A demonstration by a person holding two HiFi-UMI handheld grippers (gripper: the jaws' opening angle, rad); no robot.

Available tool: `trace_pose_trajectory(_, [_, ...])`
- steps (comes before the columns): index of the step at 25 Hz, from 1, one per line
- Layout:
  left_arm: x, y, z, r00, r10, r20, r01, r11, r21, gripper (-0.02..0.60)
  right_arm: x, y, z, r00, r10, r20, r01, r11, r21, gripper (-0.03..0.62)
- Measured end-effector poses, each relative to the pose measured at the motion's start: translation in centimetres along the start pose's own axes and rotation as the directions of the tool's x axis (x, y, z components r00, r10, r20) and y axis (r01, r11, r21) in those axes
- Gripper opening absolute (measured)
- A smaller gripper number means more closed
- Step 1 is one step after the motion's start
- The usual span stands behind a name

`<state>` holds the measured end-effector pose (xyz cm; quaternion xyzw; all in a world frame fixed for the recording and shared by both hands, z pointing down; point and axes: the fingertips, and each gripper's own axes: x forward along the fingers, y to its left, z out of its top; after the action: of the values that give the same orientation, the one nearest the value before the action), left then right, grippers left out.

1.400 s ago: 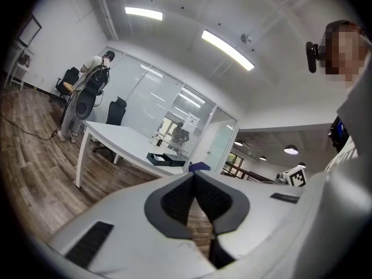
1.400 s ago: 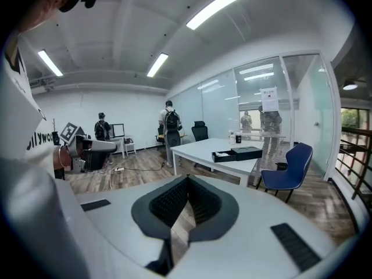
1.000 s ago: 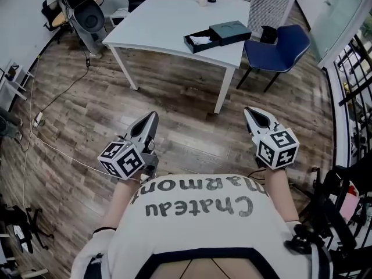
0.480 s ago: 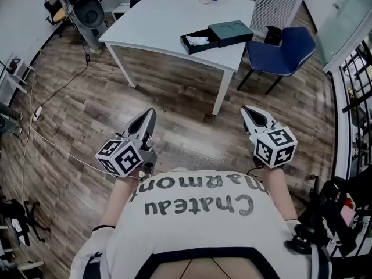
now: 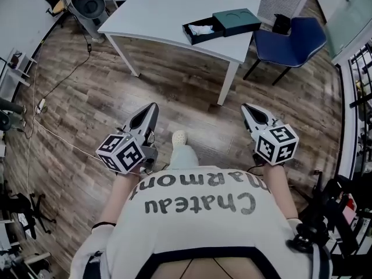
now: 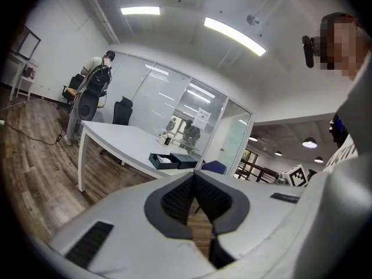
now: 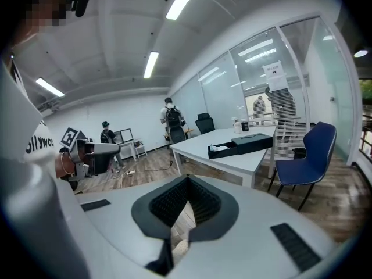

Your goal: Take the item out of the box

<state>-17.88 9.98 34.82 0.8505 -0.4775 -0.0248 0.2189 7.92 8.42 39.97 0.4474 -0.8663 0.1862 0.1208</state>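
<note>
A dark open box (image 5: 200,31) with a white item (image 5: 201,29) inside sits near the front edge of a white table (image 5: 163,13). Its dark lid (image 5: 236,22) lies beside it on the right. The same box (image 6: 163,159) (image 7: 222,150) shows small in both gripper views. My left gripper (image 5: 152,107) and right gripper (image 5: 245,107) are held low over the wooden floor, well short of the table. Both have their tips together with nothing between them.
A blue chair (image 5: 293,42) stands at the table's right corner. A black office chair (image 5: 88,4) and cables (image 5: 43,100) lie at the left. A railing (image 5: 360,68) runs along the right. My shoe (image 5: 179,137) shows between the grippers. People stand far off in the right gripper view.
I have stepped toward the table: the box and table sit higher and larger in the head view, and my shoe has come into sight. Both grippers stay shut and empty.
</note>
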Motion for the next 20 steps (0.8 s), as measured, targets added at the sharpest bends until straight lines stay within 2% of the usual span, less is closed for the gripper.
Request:
trace_pose_trajectory(5, [1.9, 1.5, 0.3, 1.0, -0.01, -0.016, 0.01, 1.0, -0.012, -0.005, 2.0, -1.0, 1.2, 1.0, -0.001, 0.011, 0.001, 1.0, 0.015, -0.002])
trace_pose_trajectory(13, [8.1, 3.8, 2.6, 0.996, -0.084, -0.041, 0.084, 0.996, -0.011, -0.004, 5.7, -4.0, 3.7, 0.998, -0.055, 0.002, 0.055, 0.998, 0.033, -0.002])
trace_pose_trajectory(20, [14.8, 8.2, 7.1, 0.988, -0.141, -0.055, 0.142, 0.99, -0.004, -0.004, 11.3, -7.0, 8.0, 0.994, -0.111, 0.013, 0.11, 0.992, 0.053, 0.0])
